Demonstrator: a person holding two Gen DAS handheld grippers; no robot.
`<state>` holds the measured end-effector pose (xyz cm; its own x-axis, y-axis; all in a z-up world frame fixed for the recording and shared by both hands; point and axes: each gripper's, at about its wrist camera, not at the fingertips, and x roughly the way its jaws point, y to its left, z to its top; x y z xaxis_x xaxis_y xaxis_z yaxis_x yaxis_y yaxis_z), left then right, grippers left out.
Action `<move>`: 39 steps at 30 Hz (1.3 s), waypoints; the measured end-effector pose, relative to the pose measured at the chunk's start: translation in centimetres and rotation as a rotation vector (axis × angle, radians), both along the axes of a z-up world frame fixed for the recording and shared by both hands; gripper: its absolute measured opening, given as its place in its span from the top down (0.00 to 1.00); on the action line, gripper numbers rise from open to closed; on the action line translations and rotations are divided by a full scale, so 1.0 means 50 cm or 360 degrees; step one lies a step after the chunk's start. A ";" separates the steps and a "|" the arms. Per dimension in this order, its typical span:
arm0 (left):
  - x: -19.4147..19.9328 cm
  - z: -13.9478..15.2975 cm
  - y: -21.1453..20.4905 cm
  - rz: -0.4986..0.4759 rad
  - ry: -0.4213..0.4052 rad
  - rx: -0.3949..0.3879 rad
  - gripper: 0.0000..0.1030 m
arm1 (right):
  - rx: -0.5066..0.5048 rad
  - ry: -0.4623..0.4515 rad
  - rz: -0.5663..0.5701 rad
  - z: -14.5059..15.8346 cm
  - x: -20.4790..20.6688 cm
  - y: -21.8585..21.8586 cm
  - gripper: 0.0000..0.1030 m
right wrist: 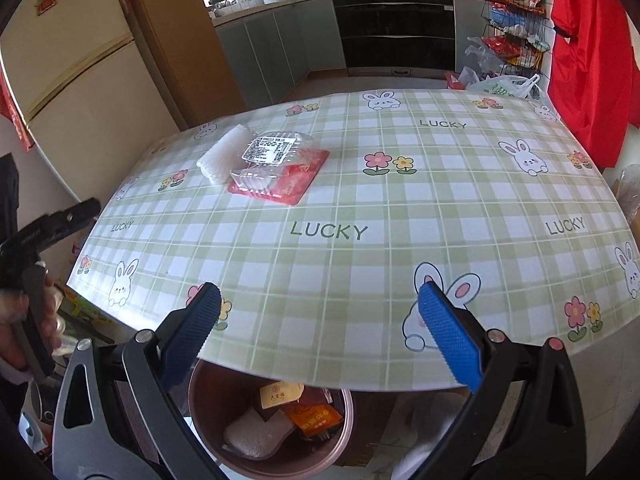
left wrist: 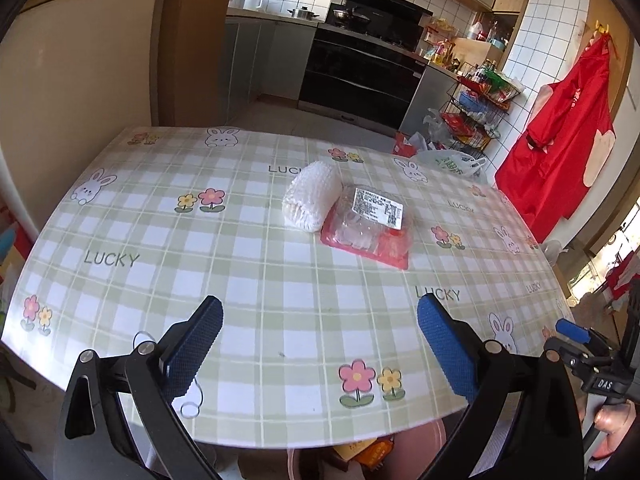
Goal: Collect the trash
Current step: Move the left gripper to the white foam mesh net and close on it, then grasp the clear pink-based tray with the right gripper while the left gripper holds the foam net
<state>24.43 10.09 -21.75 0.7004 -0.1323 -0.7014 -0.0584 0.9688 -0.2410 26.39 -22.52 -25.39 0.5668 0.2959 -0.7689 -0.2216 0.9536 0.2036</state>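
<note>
Near the middle of the checked tablecloth lie a white foam net sleeve (left wrist: 311, 196) (right wrist: 222, 153) and a clear plastic clamshell with a printed label on a red tray (left wrist: 366, 227) (right wrist: 276, 168), touching each other. My left gripper (left wrist: 319, 344) hovers open over the table's near edge, nothing between its blue pads. My right gripper (right wrist: 320, 330) is also open and empty, above the front edge. Under that edge stands a brown trash bin (right wrist: 344, 436) holding wrappers and a white foam piece. The right gripper's tip shows at the right rim of the left wrist view (left wrist: 576, 332).
The table (left wrist: 168, 216) carries a green plaid cloth with rabbits and flowers. A fridge (right wrist: 72, 80) stands left, kitchen counters and an oven (left wrist: 360, 76) behind. A wire rack (left wrist: 476, 116), plastic bags and a red apron (left wrist: 560, 148) are at the right.
</note>
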 end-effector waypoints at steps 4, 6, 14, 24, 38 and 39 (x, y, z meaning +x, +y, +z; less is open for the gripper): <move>0.120 -0.033 0.010 0.0007 0.0007 0.0019 0.07 | 0.0020 0.0045 -0.0017 -0.025 0.048 0.002 0.06; 0.184 -0.062 0.017 -0.0011 0.0042 -0.0013 0.07 | 0.0007 0.0056 -0.0009 -0.033 0.073 0.005 0.06; 0.374 -0.177 0.048 0.0049 0.0193 -0.0214 0.14 | -0.0039 0.0082 0.0032 -0.064 0.181 0.025 0.05; 0.427 -0.244 0.056 0.0046 0.0274 -0.0283 0.65 | -0.0053 0.0084 0.0211 -0.089 0.277 0.095 0.05; 0.275 -0.163 0.137 0.0078 0.0043 -0.0283 0.75 | -0.0531 -0.0106 0.1151 -0.093 0.447 0.334 0.05; 0.261 -0.162 0.144 0.0091 0.0033 -0.0294 0.75 | -0.0507 -0.0104 0.1151 -0.093 0.455 0.344 0.05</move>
